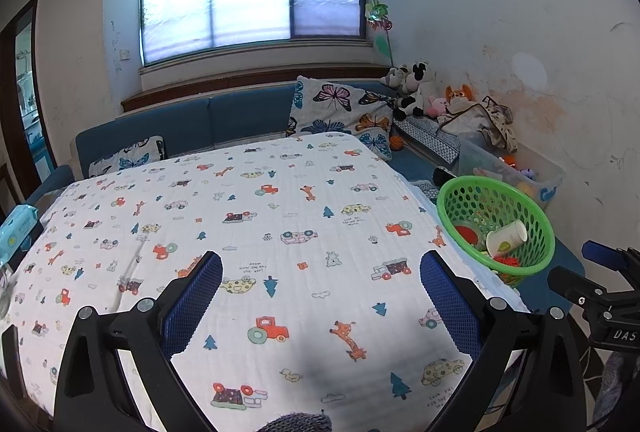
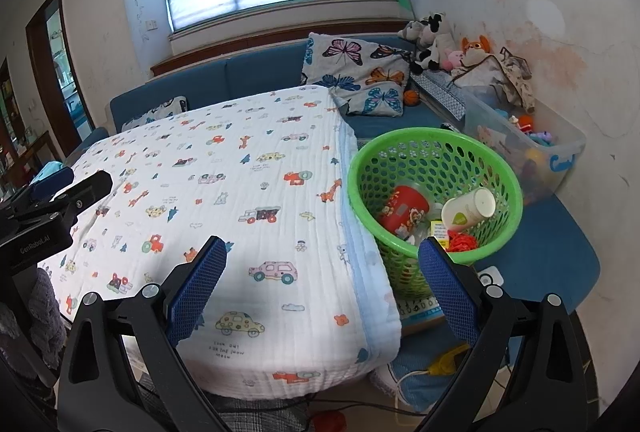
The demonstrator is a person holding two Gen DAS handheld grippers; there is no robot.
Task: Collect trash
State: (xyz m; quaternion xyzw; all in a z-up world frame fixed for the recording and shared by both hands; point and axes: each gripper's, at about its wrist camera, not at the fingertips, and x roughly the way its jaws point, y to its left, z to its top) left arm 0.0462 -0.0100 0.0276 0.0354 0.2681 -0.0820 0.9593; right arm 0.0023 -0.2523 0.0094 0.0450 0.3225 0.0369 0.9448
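Left wrist view: left tool [image 1: 320, 272] hangs above the counter [image 1: 240, 200], which is draped in a white cloth printed with cars and giraffes.
Left tool: fingers spread wide, holding and touching nothing.
Right tool [image 2: 322, 258]: fingers also spread wide and empty, poised over the counter's right edge.
Green basket [image 2: 400, 148]: perforated plastic, just beside the counter's right edge on a blue seat.
Trash inside the basket: a white paper cup [image 2: 470, 208] lying on its side, a red printed cup [image 2: 404, 212], and red netting [image 2: 462, 242].
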